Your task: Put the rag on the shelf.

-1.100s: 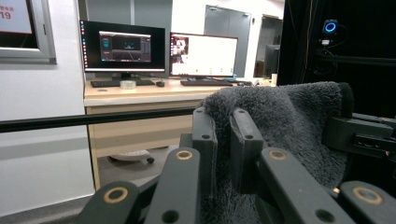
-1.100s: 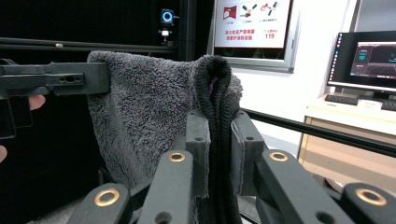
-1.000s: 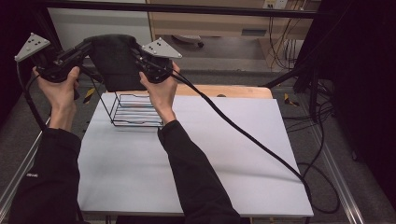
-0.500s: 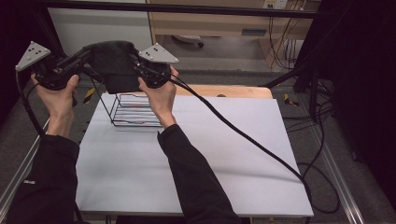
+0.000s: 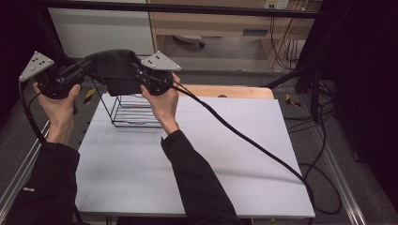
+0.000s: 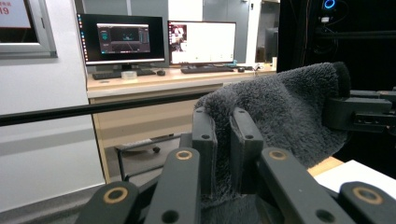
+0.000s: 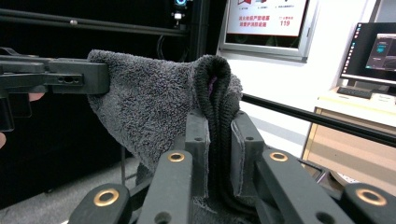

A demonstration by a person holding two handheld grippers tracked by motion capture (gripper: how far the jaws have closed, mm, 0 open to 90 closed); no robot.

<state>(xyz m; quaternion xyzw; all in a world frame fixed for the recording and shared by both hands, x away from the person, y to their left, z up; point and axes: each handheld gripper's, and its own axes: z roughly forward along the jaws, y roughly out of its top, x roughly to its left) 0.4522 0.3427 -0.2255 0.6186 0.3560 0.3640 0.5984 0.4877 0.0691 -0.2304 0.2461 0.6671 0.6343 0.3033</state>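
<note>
A dark grey fluffy sock [image 5: 115, 70] hangs in the air between my two grippers, above the far left of the white table [image 5: 225, 154]. My left gripper [image 5: 87, 68] is shut on one end of the sock [image 6: 280, 107]; its jaws pinch the fabric in the left gripper view [image 6: 223, 140]. My right gripper [image 5: 138, 70] is shut on the other end, where the ribbed cuff [image 7: 212, 88] folds between its jaws [image 7: 218, 144]. A black wire basket [image 5: 133, 110] stands on the table just below the sock.
A wooden board [image 5: 225, 91] lies along the table's far edge. Thick black cable [image 5: 244, 140] trails from my right gripper across the table to the right. Desks with monitors [image 6: 163, 39] stand beyond a black frame bar [image 6: 93, 109].
Both grippers and the sock have sunk a little toward the wire basket, the left hand most. The grip on the sock is unchanged.
</note>
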